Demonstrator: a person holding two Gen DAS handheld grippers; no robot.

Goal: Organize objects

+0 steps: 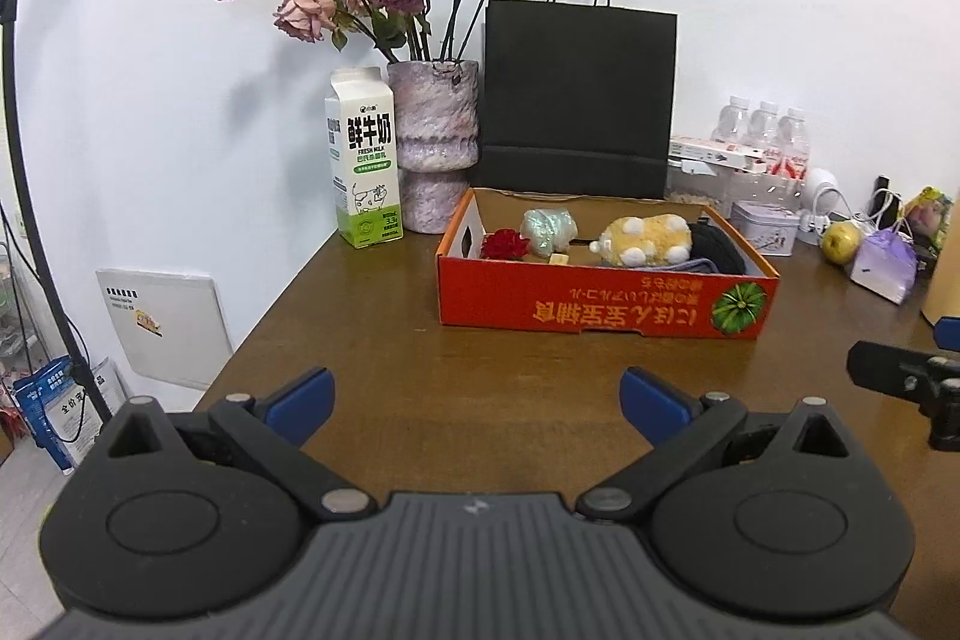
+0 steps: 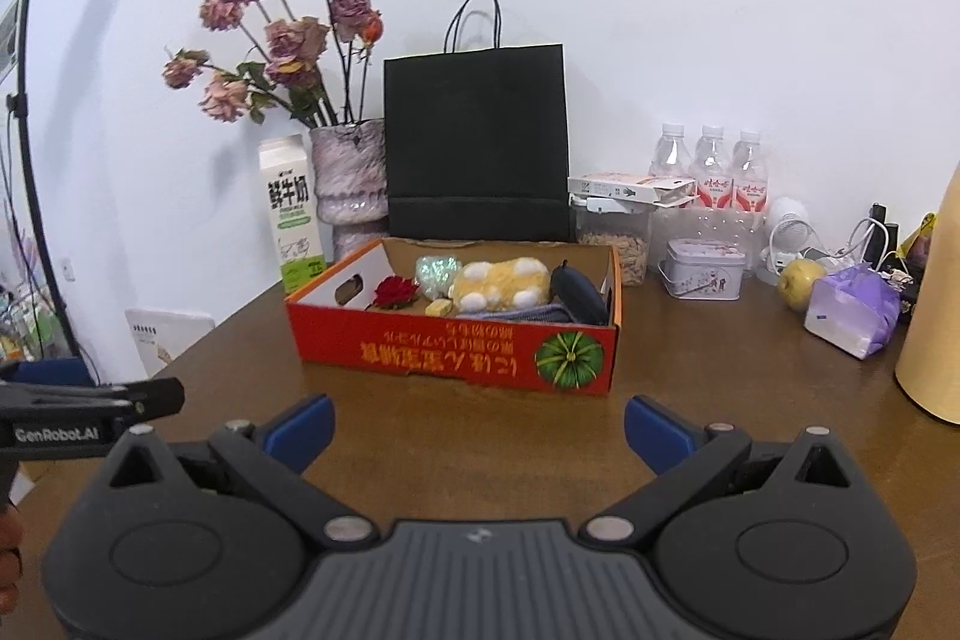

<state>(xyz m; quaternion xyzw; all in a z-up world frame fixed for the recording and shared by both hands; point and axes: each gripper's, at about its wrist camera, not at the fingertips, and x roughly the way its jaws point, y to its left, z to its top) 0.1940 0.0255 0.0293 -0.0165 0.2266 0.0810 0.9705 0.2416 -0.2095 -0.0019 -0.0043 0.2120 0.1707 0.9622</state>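
Orange box (image 1: pixel 600 304) sits on brown table (image 1: pixel 372 340), mid-table, in front of black paper bag (image 1: pixel 579 100). Inside box, left to right: red rose (image 1: pixel 507 244), pale green glittery toy (image 1: pixel 549 229), yellow plush (image 1: pixel 648 238), dark pouch (image 1: pixel 717 244). Milk carton (image 1: pixel 363 160) and vase of dried roses (image 1: pixel 435 142) stand just left of box. Left gripper (image 1: pixel 477 403) jaws spread wide, nothing held, over bare table near box. Right gripper (image 2: pixel 480 427) same: wide open, empty.

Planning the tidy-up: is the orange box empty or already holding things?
Holding things: the orange box contains a red rose, a yellow plush and a dark pouch.
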